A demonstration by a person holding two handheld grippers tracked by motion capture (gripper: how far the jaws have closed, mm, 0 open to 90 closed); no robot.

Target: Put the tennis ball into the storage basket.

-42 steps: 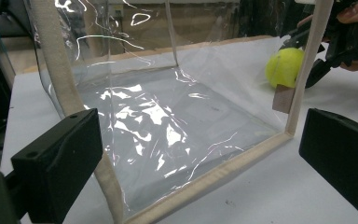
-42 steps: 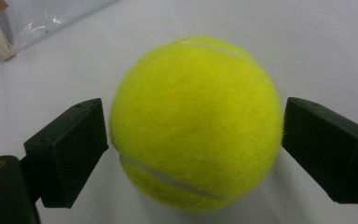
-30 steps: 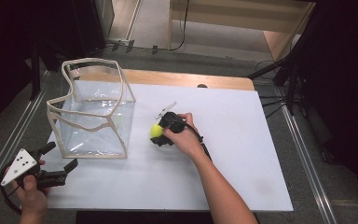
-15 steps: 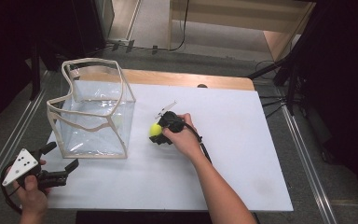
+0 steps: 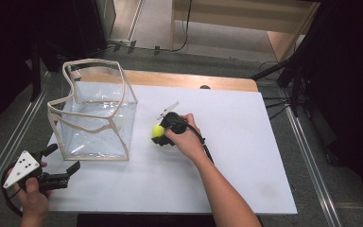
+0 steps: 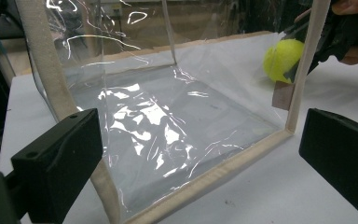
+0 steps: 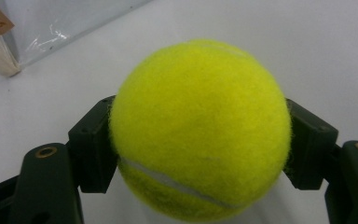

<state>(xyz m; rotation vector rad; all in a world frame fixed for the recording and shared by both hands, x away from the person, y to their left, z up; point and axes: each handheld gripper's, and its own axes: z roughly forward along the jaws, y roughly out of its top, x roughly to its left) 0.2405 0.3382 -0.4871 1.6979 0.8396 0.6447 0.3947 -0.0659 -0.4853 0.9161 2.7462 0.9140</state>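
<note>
Fingers of the right gripper clamp the tennis ball beside the clear bag; left gripper fingers apart.

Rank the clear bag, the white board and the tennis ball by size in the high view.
1. white board, largest.
2. clear bag, standing open on it.
3. tennis ball, smallest, clamped in the right gripper.

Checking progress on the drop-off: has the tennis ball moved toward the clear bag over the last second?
Yes, slightly: the tennis ball, clamped in the right gripper, has edged left toward the clear bag.
</note>
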